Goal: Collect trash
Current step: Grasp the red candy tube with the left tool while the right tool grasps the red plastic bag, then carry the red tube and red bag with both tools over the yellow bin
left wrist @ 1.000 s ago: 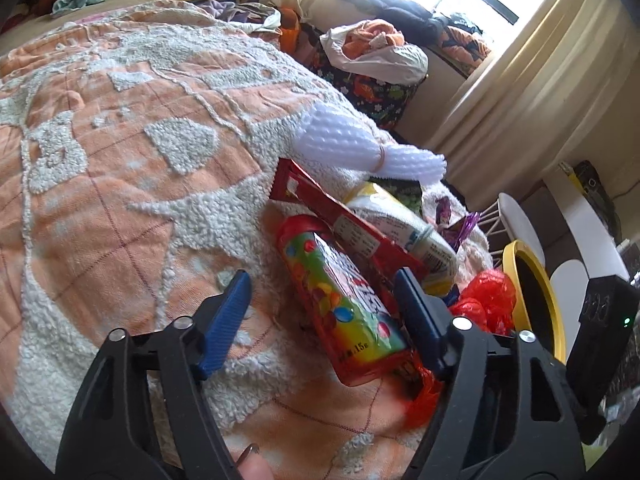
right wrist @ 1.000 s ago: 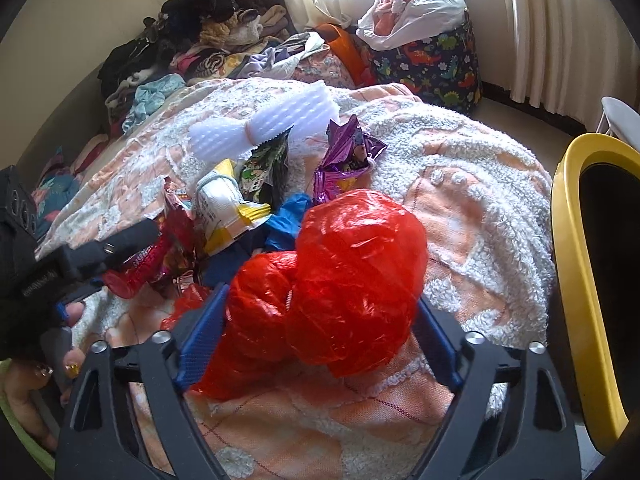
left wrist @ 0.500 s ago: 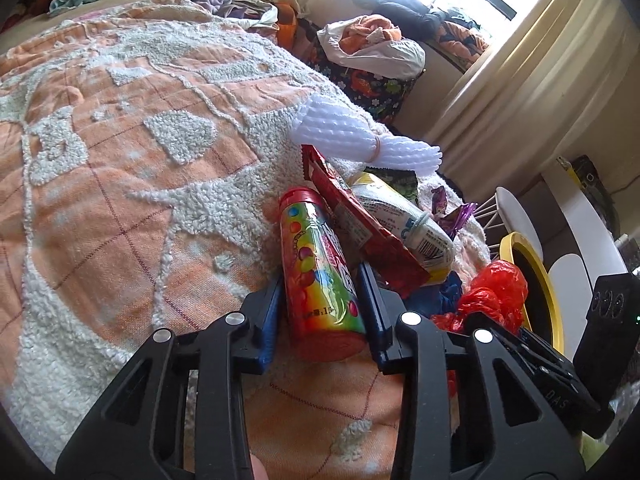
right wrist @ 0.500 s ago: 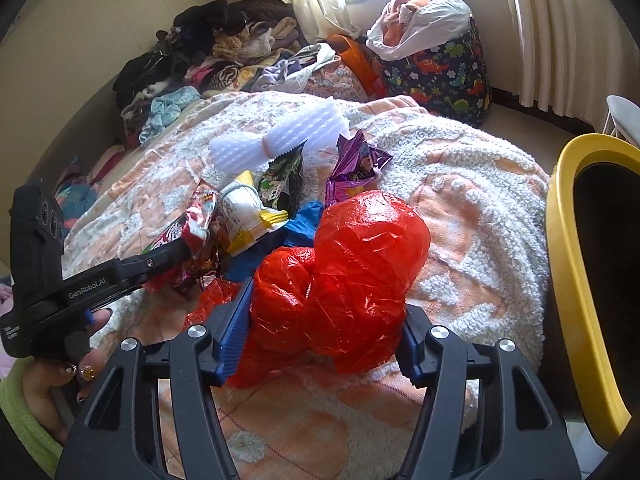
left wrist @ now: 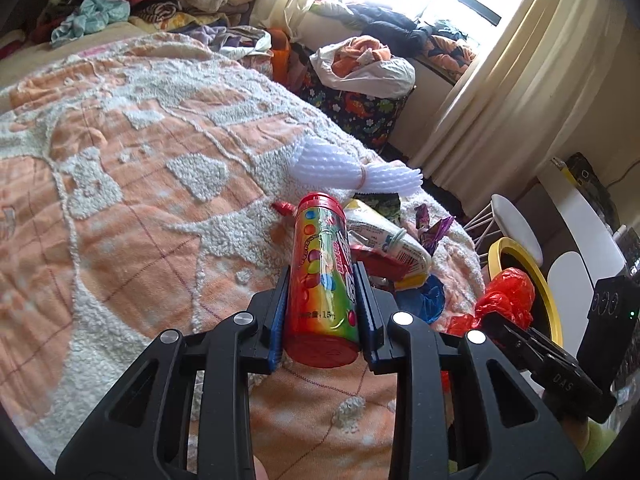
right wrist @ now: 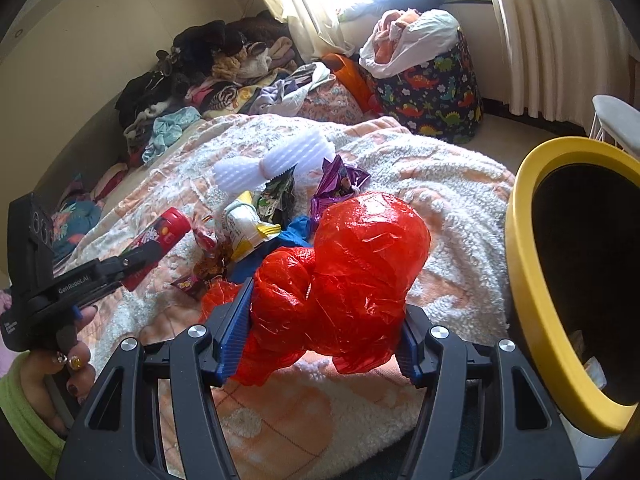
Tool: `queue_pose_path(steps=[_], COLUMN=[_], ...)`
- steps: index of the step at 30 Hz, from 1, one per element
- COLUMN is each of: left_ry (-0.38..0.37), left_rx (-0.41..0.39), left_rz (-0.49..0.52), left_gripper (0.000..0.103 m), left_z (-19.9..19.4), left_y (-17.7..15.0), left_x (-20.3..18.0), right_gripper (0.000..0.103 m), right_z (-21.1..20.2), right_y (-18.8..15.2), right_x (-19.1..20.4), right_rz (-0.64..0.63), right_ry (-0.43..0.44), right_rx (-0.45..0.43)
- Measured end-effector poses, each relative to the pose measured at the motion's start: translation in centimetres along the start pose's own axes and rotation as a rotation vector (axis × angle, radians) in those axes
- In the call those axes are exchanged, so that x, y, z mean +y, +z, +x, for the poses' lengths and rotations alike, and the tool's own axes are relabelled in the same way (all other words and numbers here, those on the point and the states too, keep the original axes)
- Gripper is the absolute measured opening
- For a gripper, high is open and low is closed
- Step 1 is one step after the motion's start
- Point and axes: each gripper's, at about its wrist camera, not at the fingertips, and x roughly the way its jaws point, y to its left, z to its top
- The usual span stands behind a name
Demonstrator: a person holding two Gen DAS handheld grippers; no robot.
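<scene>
A colourful candy tube (left wrist: pixel 324 280) with a red cap sits between the blue pads of my left gripper (left wrist: pixel 323 276), whose jaws are closing and press on its sides; it hangs just above the orange bedspread (left wrist: pixel 140 208). My right gripper (right wrist: pixel 326 308) is shut on a crumpled red plastic bag (right wrist: pixel 360 264), held beside the yellow-rimmed bin (right wrist: pixel 524 280). Between them on the bed lies more trash: a white foam net (right wrist: pixel 276 164), a yellow-white snack bag (left wrist: pixel 384 236), a purple wrapper (right wrist: pixel 340 180) and a blue scrap (left wrist: pixel 424 296).
A dinosaur-print hamper (right wrist: pixel 432 96) stuffed with laundry stands beyond the bed by the curtains. Heaped clothes (right wrist: pixel 208 68) line the far wall. A white chair (left wrist: pixel 516 228) stands behind the bin. A hand (right wrist: pixel 60 376) holds the left gripper's grip.
Both grippers shut on their loads: the left on the candy tube, the right on the red bag. Each has risen off the bedspread, and the tube now points upward.
</scene>
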Motion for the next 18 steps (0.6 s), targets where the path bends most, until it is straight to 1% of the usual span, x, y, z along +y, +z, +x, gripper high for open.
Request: queue_pose_path(steps=[6,18], left_ry=[-0.015,-0.069], left_rx=[-0.022,-0.031], left_rz=[0.015,0.089], left_gripper=[0.023,0.023], left_z=[-1.0,-1.3], left_y=[0.5,0.5], left_x=[-0.9,-4.9], right_gripper=[0.059,0.059], right_z=[-1.1,-4.0], right_y=[0.2,1.0], right_x=[0.2,-0.8], right_rz=[-0.018,-0.023], right_ry=[0.001,-0.03], right_rx=[-0.033,-0.11])
